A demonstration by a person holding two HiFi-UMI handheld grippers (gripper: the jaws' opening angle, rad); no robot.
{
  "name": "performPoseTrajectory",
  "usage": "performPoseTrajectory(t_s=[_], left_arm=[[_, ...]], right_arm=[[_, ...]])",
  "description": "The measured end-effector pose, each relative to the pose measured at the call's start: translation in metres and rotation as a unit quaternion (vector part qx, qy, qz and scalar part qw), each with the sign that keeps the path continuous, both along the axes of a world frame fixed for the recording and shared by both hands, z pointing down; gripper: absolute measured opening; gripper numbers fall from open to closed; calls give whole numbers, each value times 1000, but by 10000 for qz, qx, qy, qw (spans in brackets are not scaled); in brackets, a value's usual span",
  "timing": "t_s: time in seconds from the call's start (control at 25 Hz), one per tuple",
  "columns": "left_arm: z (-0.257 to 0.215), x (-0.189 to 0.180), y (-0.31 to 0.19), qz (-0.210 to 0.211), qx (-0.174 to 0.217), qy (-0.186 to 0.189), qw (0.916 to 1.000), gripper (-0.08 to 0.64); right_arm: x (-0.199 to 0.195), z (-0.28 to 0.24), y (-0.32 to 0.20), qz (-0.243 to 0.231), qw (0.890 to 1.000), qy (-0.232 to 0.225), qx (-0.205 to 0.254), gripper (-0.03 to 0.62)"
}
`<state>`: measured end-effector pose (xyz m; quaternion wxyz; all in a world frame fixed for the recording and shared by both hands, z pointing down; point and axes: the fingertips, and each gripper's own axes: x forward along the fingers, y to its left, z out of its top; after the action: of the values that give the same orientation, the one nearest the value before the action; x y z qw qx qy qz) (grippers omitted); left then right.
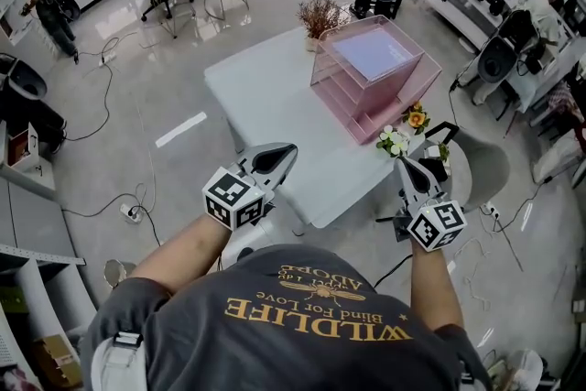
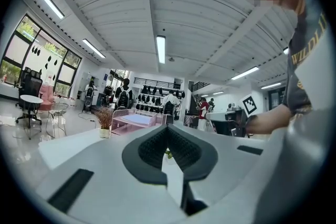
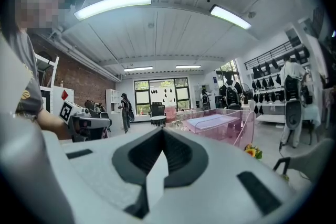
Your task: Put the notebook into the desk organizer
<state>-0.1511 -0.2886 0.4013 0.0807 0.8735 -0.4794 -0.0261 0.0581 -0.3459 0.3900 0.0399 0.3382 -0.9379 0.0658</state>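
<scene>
on the white table (image 1: 261, 101), far side: pink organizer (image 1: 366, 110) with the notebook (image 1: 375, 53) lying flat on its top tier, pale lilac. can't tell whether it sits down inside the tray or just rests across the rim.

left gripper (image 1: 279, 156) is at the near table edge, jaws closed with nothing between them. right gripper (image 1: 406, 168) is off the near right corner, beside small flowers (image 1: 396, 140), jaws also closed and empty. both are well apart from the organizer.

handling, judged: notebook looks thin and light, cover probably smooth and a bit floppy. lying flat, it offers no face to pinch. best bet is a free edge or corner, near the spine where it's stiffest, jaws opened first. the organizer looks light too and may skid if pushed.
</scene>
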Motion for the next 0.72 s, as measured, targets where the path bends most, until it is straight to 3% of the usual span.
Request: performPoseTrajectory(t_s=[0.72], left_arm=[[1,1,0,20,-26,-39,10000,2]], right_arm=[[-2,-1,-4,-3,9998,146,95,-2]])
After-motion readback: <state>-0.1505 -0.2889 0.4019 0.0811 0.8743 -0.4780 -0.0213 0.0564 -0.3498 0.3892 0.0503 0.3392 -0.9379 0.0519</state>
